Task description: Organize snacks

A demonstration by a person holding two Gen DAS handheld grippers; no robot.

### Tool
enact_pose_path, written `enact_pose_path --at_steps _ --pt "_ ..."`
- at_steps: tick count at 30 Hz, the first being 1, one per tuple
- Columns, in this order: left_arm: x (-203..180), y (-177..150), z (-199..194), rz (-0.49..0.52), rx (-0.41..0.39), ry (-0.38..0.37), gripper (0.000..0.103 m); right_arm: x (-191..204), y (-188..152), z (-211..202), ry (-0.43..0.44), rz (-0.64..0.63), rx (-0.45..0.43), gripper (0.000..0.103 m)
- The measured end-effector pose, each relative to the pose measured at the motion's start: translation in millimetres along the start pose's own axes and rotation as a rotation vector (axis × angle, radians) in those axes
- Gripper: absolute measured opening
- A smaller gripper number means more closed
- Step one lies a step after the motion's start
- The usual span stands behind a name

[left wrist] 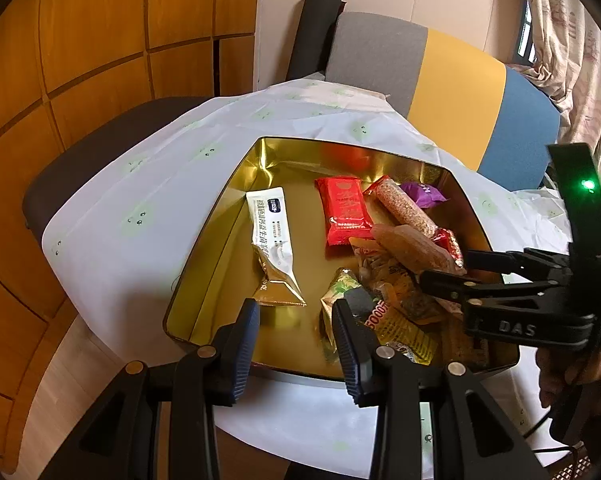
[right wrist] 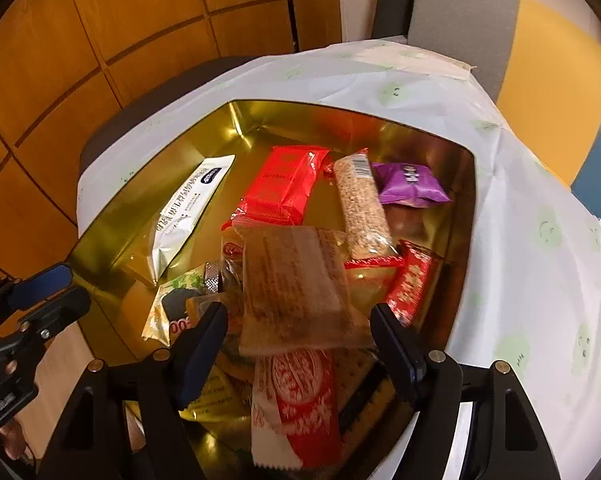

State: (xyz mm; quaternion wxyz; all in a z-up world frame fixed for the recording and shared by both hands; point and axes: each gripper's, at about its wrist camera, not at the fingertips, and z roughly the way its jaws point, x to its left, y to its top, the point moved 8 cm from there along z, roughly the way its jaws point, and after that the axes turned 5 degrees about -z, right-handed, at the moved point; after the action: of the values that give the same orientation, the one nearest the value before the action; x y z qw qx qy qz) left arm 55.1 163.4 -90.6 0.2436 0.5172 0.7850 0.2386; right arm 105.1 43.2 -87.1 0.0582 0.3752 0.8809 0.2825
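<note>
A gold tin tray point(left wrist: 220, 216) point(right wrist: 112, 224) on a white cloth holds several snack packs: a white-and-gold sachet point(left wrist: 272, 240) point(right wrist: 188, 212), a red pack point(left wrist: 344, 210) point(right wrist: 284, 184), a sesame bar point(left wrist: 406, 208) point(right wrist: 364, 212), a purple pack point(left wrist: 422, 194) point(right wrist: 410, 184) and a pile at the near right. My left gripper point(left wrist: 296, 344) is open and empty over the tray's near edge. My right gripper point(right wrist: 300, 340) point(left wrist: 444, 268) is open over the pile, with a brown translucent pack point(right wrist: 300, 284) point(left wrist: 408, 246) blurred between its fingers, not gripped.
The white cloth point(left wrist: 140, 208) covers a small table. A grey, yellow and blue chair back point(left wrist: 452, 92) stands behind it, a dark seat point(left wrist: 100, 148) at the left. Wooden panels point(left wrist: 60, 60) fill the left wall. A curtain point(left wrist: 568, 40) hangs at the right.
</note>
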Motion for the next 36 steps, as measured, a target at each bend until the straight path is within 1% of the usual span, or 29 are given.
enact_pose_path --at_steps 3,4,5,6,9,10,11,12,13,17,20,25,26,28,29,31,33,36 --pt "-2.7 0.6 -1.1 0.006 -0.002 -0.004 0.038 1.8 -4.9 -12.6 0.010 -0.008 -0.019 0.073" --pt "-3.3 0.5 -1.5 0.006 -0.002 -0.005 0.038 1.8 -5.5 -15.2 0.000 -0.012 -0.026 0.065" --pt "-4.1 0.1 -1.9 0.007 -0.003 -0.006 0.038 2.5 -6.6 -17.4 -0.007 -0.020 -0.030 0.048" --pt "-5.0 -0.3 -2.0 0.010 -0.002 -0.007 0.038 3.6 -6.8 -15.7 -0.004 -0.024 -0.026 0.044" --pt "-8.2 -1.9 -2.9 0.015 0.000 -0.016 0.038 4.0 -10.4 -8.2 -0.021 -0.033 -0.005 0.041" --pt "-9.1 -2.3 -3.6 0.020 0.000 -0.016 0.038 3.1 -10.2 -5.3 -0.030 -0.034 -0.003 0.035" --pt "-9.7 -2.5 -4.0 0.024 -0.001 -0.014 0.038 2.8 -9.1 -1.9 -0.023 -0.026 -0.002 0.031" --pt "-9.6 -1.9 -4.1 0.025 -0.002 -0.013 0.038 2.5 -7.2 1.3 -0.017 -0.017 0.000 0.030" --pt "-9.5 -1.5 -4.1 0.025 -0.002 -0.012 0.038 2.1 -5.5 5.0 -0.019 -0.012 0.004 0.025" --pt "-7.6 0.1 -4.6 0.025 -0.006 0.007 0.038 5.5 -0.2 11.0 -0.031 -0.022 0.000 0.025" --pt "-4.6 2.2 -6.8 0.023 -0.025 0.030 0.038 9.9 -2.1 8.8 -0.031 -0.043 -0.004 0.025" --pt "-4.8 6.8 -14.0 0.008 -0.068 0.035 0.038 13.2 -8.2 -2.9 -0.044 -0.051 -0.024 0.026" --pt "-5.2 7.5 -15.1 0.009 -0.073 0.036 0.038 12.5 -8.9 -5.0 -0.051 -0.049 -0.029 0.027" --pt "-6.0 8.5 -17.6 0.009 -0.080 0.037 0.038 10.9 -10.1 -9.8 -0.066 -0.040 -0.040 0.041" --pt "-6.3 9.1 -18.9 0.007 -0.083 0.034 0.038 10.0 -10.1 -12.1 -0.068 -0.034 -0.046 0.045" --pt "-7.7 10.2 -23.1 0.009 -0.096 0.035 0.038 9.1 -10.0 -19.6 -0.074 -0.021 -0.066 0.045" --pt "-9.1 11.4 -28.0 0.011 -0.112 0.037 0.038 7.2 -11.3 -30.9 -0.098 -0.003 -0.097 0.046" --pt "-13.1 12.9 -35.0 0.016 -0.134 0.036 0.038 2.5 -15.1 -46.1 -0.142 0.039 -0.134 0.053"
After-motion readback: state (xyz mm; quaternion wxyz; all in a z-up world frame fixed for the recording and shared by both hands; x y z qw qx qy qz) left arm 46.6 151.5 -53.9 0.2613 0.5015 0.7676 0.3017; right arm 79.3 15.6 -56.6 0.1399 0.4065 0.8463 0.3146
